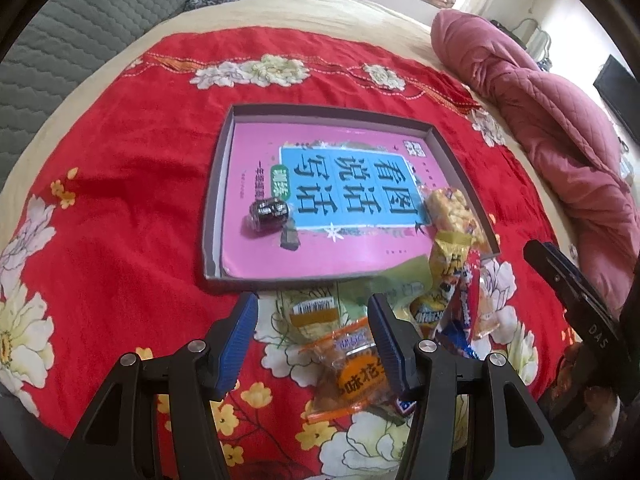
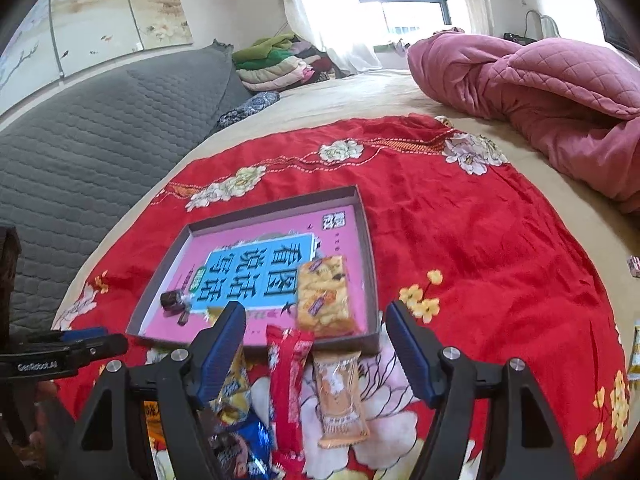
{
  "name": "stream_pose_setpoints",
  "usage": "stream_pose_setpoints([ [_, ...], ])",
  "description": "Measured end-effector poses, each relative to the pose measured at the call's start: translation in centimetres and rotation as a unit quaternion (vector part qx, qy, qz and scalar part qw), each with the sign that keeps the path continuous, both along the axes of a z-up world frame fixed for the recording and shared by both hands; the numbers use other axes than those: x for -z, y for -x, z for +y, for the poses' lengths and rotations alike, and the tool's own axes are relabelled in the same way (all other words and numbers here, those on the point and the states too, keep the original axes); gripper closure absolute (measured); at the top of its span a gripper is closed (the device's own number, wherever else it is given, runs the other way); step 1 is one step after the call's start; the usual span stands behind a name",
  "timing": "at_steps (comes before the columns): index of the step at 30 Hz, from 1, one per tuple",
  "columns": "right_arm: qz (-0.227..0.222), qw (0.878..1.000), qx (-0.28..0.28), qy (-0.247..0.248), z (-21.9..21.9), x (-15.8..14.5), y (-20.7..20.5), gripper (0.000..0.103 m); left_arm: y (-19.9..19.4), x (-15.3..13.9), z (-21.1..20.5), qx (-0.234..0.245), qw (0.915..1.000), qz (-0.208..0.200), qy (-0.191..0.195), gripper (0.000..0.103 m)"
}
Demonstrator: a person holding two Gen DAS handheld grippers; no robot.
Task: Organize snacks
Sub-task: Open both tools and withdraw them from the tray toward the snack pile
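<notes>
My left gripper [image 1: 314, 316] and right gripper [image 2: 316, 326] both hang with jaws released over the snack pile [image 2: 288, 392] on the red cloth [image 1: 120, 200]. The tray [image 1: 224, 168] holds a pink book [image 1: 352, 184] reading 看图说话写话, a dark candy [image 1: 269, 211] and a rice-crisp bar [image 2: 325, 296].

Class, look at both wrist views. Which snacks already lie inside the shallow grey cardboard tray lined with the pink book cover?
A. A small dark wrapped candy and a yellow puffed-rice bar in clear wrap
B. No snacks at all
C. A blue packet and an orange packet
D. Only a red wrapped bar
A: the small dark wrapped candy and the yellow puffed-rice bar lie inside the grey tray, while the other packets sit outside on the red floral cloth.
</notes>
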State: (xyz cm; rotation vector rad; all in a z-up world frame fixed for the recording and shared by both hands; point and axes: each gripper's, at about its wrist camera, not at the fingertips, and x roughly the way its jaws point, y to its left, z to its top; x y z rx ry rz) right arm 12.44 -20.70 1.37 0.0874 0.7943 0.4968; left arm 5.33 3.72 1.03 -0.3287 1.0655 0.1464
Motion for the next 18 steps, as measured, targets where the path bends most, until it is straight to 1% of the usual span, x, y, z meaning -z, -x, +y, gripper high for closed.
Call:
stream_pose_setpoints([
  [10, 0.024, 1.000, 0.008, 0.010, -0.9, 0.7, 1.2, 0.031, 0.7, 0.8, -0.8, 0.015, 0.9997, 0.014, 0.011, 0.044],
  [18, 0.027, 1.000, 0.000, 0.016, -0.8, 0.8, 1.8, 0.031, 1.3, 1.3, -1.2, 0.019, 0.9994, 0.024, 0.018, 0.044],
])
